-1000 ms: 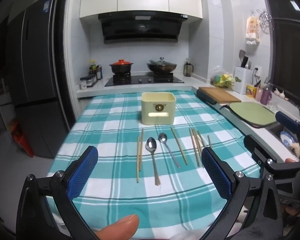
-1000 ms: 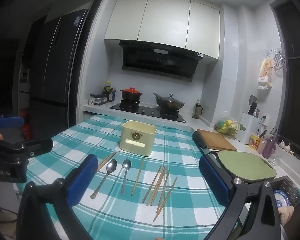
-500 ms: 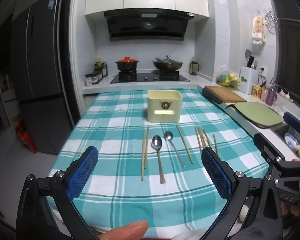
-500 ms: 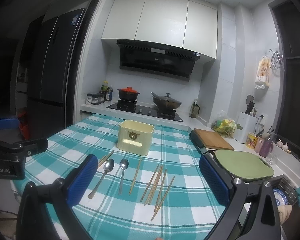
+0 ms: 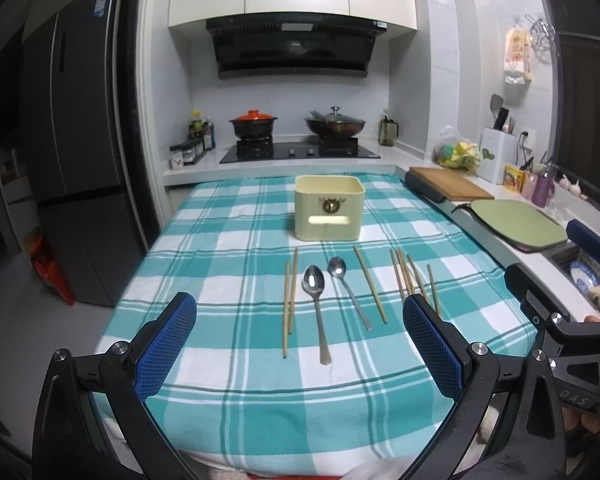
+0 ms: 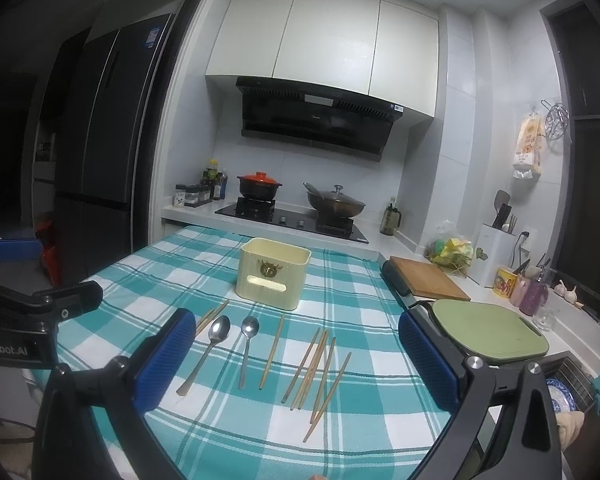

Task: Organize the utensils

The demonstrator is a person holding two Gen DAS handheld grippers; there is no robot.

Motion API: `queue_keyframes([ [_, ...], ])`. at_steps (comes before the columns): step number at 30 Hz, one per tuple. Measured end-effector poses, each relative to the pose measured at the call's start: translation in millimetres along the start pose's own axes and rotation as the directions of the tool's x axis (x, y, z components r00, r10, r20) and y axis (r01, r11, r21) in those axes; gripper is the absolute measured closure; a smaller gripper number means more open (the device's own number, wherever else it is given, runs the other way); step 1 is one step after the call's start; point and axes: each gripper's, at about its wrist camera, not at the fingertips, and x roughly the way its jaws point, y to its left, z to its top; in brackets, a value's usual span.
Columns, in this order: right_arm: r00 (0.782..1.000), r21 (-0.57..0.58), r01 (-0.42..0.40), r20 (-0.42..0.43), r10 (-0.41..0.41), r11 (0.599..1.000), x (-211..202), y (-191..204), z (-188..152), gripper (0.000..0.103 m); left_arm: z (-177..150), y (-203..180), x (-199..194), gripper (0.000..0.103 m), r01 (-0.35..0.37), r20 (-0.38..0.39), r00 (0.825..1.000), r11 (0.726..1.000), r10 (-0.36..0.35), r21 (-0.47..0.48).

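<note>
Both grippers hung above the near edge of a table covered with a teal-and-white checked cloth (image 5: 228, 248), each with its blue-padded jaws spread wide and nothing between them: the left gripper (image 5: 300, 344) faced the middle of the utensil row, and the right gripper (image 6: 296, 364) sat further right, over the loose chopsticks. A cream box (image 5: 329, 207) stood upright beyond the utensils, apart from them, its slot handle facing the cameras. On the cloth lay 2 chopsticks (image 5: 289, 300) side by side at the left, then a large spoon (image 5: 316, 300) and a small spoon (image 5: 346, 288), bowls toward the box, then 1 single chopstick (image 5: 370, 284), and at the right a loose cluster of chopsticks (image 6: 316, 368), some crossing. Past the table's right edge sat a wooden board (image 5: 448, 182) and a green board (image 5: 518, 228).
</note>
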Motion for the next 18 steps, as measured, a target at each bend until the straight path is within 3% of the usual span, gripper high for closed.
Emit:
queue_keyframes([
  [18,1.000,0.003,-0.003,-0.006,0.003,1.000,-0.3,1.2,-5.6,0.000,3.2,-2.4,5.2,0.000,-0.004,-0.006,1.000,1.000,0.004,0.012],
])
